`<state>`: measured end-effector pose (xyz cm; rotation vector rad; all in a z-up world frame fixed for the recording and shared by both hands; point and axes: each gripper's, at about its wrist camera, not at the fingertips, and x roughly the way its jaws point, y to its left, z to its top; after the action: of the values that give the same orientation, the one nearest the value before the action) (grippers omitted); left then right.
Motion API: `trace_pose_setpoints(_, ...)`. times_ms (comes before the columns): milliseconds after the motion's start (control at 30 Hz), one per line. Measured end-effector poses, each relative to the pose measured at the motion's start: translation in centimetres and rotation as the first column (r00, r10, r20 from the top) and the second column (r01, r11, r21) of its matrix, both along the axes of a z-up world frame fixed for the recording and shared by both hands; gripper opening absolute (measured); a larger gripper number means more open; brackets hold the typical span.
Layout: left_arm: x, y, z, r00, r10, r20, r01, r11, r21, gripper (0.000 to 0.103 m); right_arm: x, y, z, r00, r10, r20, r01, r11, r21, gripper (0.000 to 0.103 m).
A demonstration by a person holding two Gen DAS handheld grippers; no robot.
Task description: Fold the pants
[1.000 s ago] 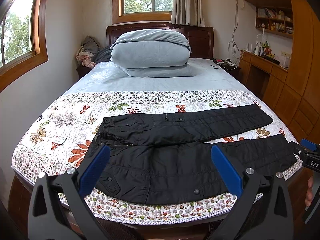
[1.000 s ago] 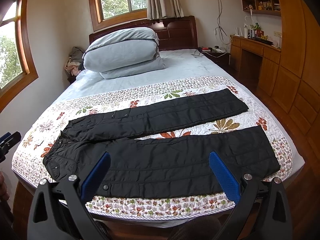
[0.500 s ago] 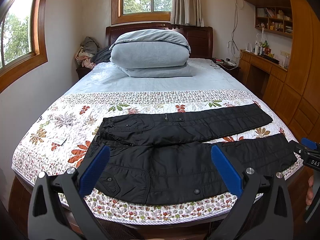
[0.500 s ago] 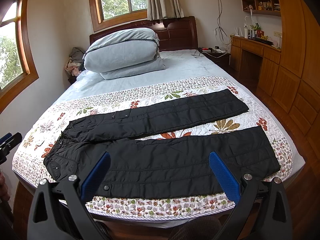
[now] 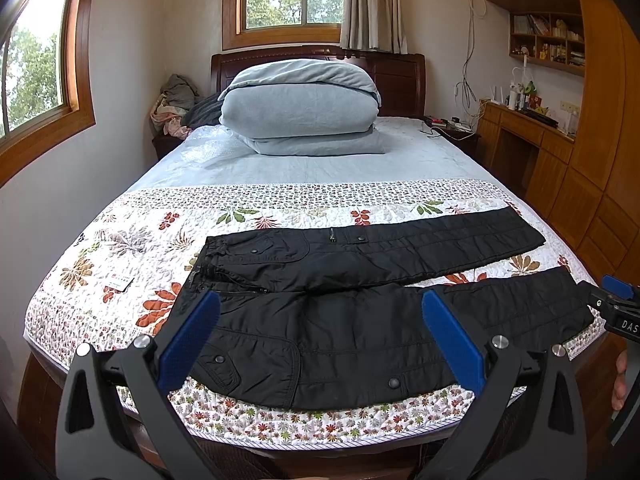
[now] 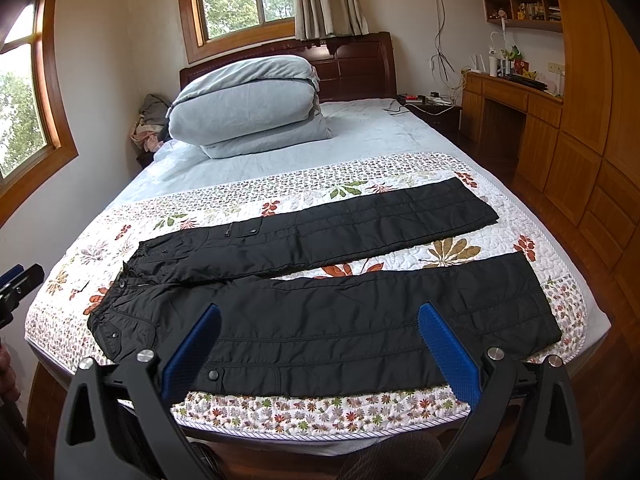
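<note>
Black quilted pants (image 5: 360,280) lie flat across the foot of the bed, waist to the left, both legs spread apart and running right; they also show in the right wrist view (image 6: 320,292). My left gripper (image 5: 318,304) is open and empty, held before the bed's near edge, facing the waist and near leg. My right gripper (image 6: 318,316) is open and empty, facing the near leg. The right gripper's tip shows at the right edge of the left wrist view (image 5: 618,304). The left gripper's tip shows at the left edge of the right wrist view (image 6: 20,284).
The bed has a floral quilt (image 5: 140,248) and a wooden footboard edge (image 5: 320,444). A folded blue duvet (image 5: 300,108) lies by the headboard. A small white card (image 5: 120,281) lies on the quilt left of the waist. A wooden desk and cabinets (image 5: 560,152) stand to the right.
Both grippers have drifted very slightly; the pants lie as before and both grippers stay open.
</note>
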<state>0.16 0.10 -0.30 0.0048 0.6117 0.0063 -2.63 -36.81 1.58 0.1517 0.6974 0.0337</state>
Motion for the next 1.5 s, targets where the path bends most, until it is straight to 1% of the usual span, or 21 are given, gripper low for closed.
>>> trace_pose_setpoints(800, 0.3, -0.1, -0.2, 1.0, -0.001, -0.013, 0.001, 1.0, 0.004, 0.101, 0.3, 0.0, -0.5, 1.0, 0.015, -0.015, -0.015, 1.0, 0.01, 0.1)
trace_pose_setpoints(867, 0.5, 0.1, -0.3, 1.0, -0.007, -0.026, 0.006, 1.0, -0.014, 0.101, 0.4, -0.1, -0.6, 1.0, 0.025, -0.016, -0.024, 1.0, 0.019, 0.1)
trace_pose_setpoints(967, 1.3, 0.8, -0.7, 0.997, -0.041, -0.058, 0.036, 0.996, -0.075, 0.101, 0.9, -0.8, -0.4, 0.999, 0.038, -0.02, -0.037, 0.999, 0.028, 0.1)
trace_pose_setpoints(1067, 2.4, 2.0, -0.9, 0.996, -0.058, -0.069, 0.048, 0.99, -0.135, 0.101, 1.4, -1.8, 0.5, 1.0, 0.008, 0.001, -0.008, 1.0, -0.024, 0.1)
trace_pose_setpoints(1133, 3.6, 2.9, -0.8, 0.995, -0.054, -0.08, 0.041, 0.988, -0.151, 0.101, 2.8, -3.0, 1.6, 1.0, -0.016, 0.011, 0.017, 0.998, -0.065, 0.1)
trace_pose_setpoints(1233, 6.7, 4.3, -0.9, 0.992, -0.023, -0.127, 0.008, 0.993, -0.118, 0.101, 5.6, -5.0, 2.9, 1.0, -0.025, 0.01, 0.026, 0.996, -0.09, 0.1)
trace_pose_setpoints(1267, 8.4, 5.1, -1.0, 0.988, -0.018, -0.155, 0.001, 0.994, -0.108, 0.101, 6.9, -5.7, 3.3, 1.0, -0.027, 0.001, 0.027, 0.995, -0.092, 0.1)
trace_pose_setpoints(1300, 9.6, 5.7, -1.2, 0.984, -0.02, -0.177, 0.0, 0.994, -0.111, 0.101, 8.5, -6.7, 3.6, 1.0, -0.009, -0.014, 0.008, 0.997, -0.072, 0.1)
trace_pose_setpoints(1333, 11.5, 6.7, -1.5, 0.977, -0.021, -0.213, -0.005, 0.993, -0.121, 0.101, 10.1, -7.7, 3.6, 0.999, 0.009, -0.032, -0.01, 0.999, -0.045, 0.1)
trace_pose_setpoints(1367, 12.9, 7.7, -1.7, 0.97, -0.031, -0.242, -0.005, 0.989, -0.145, 0.101, 11.8, -8.7, 3.5, 0.998, 0.018, -0.056, -0.019, 1.0, -0.022, 0.1)
trace_pose_setpoints(1433, 16.1, 9.7, -2.6, 0.947, -0.042, -0.318, -0.024, 0.979, -0.203, 0.101, 16.1, -10.9, 2.8, 0.99, 0.035, -0.138, -0.032, 0.999, 0.027, 0.1)
trace_pose_setpoints(1467, 18.3, 11.3, -3.5, 0.924, -0.077, -0.374, -0.032, 0.96, -0.277, 0.101, 18.1, -12.0, 2.2, 0.983, 0.045, -0.176, -0.036, 0.998, 0.052, 0.1)
trace_pose_setpoints(1500, 20.0, 12.5, -4.3, 0.902, -0.091, -0.421, -0.056, 0.945, -0.324, 0.101, 20.6, -13.3, 1.3, 0.972, 0.046, -0.231, -0.028, 0.997, 0.078, 0.1)
